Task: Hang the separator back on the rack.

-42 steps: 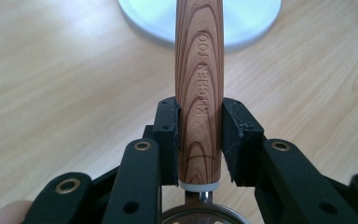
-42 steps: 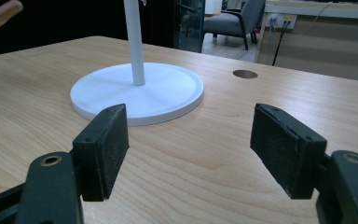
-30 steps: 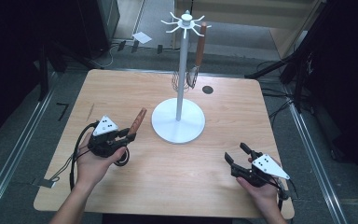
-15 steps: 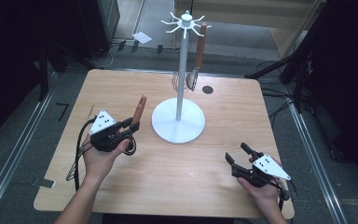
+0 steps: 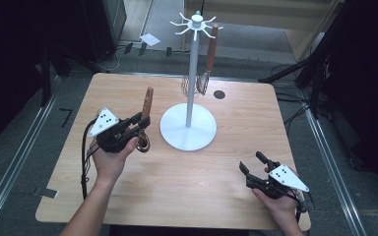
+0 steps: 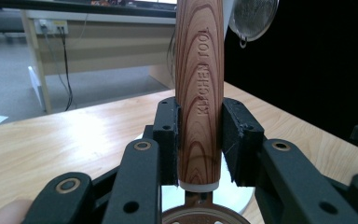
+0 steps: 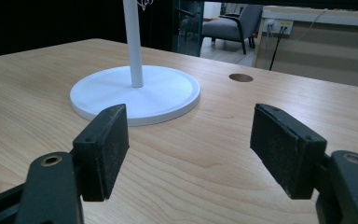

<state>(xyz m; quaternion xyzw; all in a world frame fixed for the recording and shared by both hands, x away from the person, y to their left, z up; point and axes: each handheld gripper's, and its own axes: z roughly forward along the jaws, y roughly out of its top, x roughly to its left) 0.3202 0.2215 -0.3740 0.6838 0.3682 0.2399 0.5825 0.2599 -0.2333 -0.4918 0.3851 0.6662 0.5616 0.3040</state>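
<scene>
Left gripper [image 5: 139, 129] raised, utensil [image 5: 147, 103] upright

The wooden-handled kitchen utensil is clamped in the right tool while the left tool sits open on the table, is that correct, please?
Not quite: the sides are swapped. The left tool clamps the wooden-handled kitchen utensil, as the left gripper view shows; the right tool sits open over the light wooden table.
</scene>
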